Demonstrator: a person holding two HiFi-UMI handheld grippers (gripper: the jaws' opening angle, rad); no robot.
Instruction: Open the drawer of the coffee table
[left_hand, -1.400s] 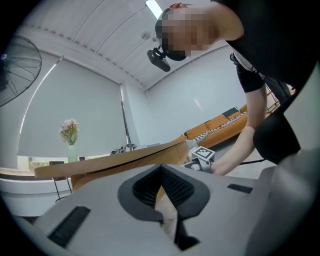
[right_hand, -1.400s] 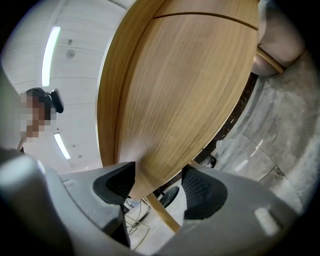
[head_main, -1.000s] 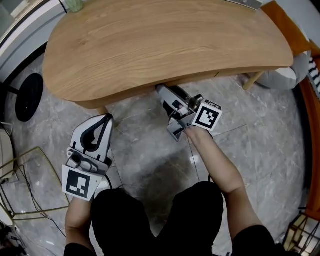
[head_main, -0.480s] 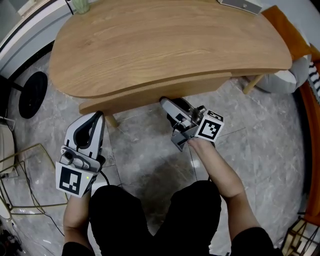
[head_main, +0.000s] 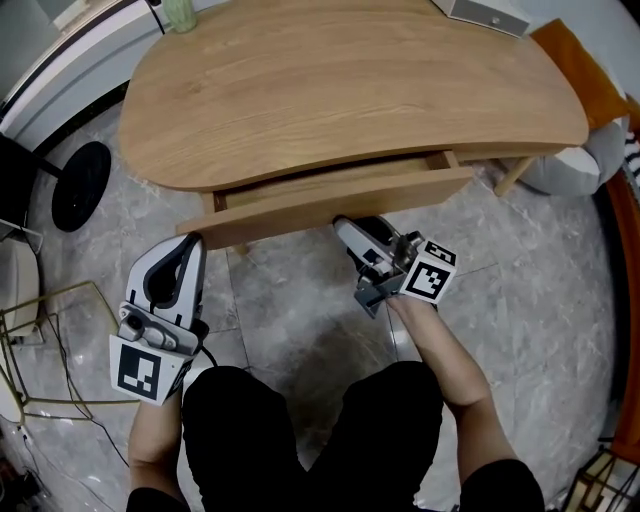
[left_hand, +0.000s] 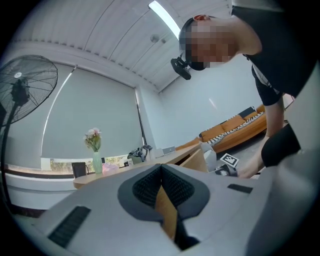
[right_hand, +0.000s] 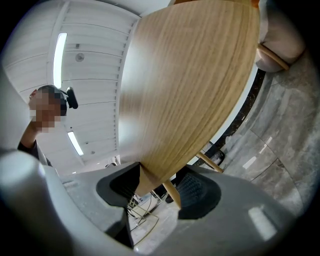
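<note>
Drawer (head_main: 340, 200) slid out; right gripper (head_main: 347, 228) jaws, just narrowing, seemingly loose around its front; left gripper (head_main: 190, 241) clenched.

Grey marble floor (head_main: 540, 300), orange sofa (left_hand: 235, 126)

The person wears a black short-sleeved top (left_hand: 280, 45) and black bottoms (head_main: 300, 430), with a small black camera (left_hand: 181, 67) fixed at the head. The left gripper (head_main: 189, 243) has a smooth white and pale grey shell framing a black teardrop-shaped opening, and dark ribbed pads (left_hand: 145, 189) line its jaws. The right gripper (head_main: 347, 228) has the same pale shell, with bare grey metal and black fittings showing along its body. Each carries a white cube printed with black square markers: the left cube (head_main: 139, 369) and the right cube (head_main: 431, 281).
</note>
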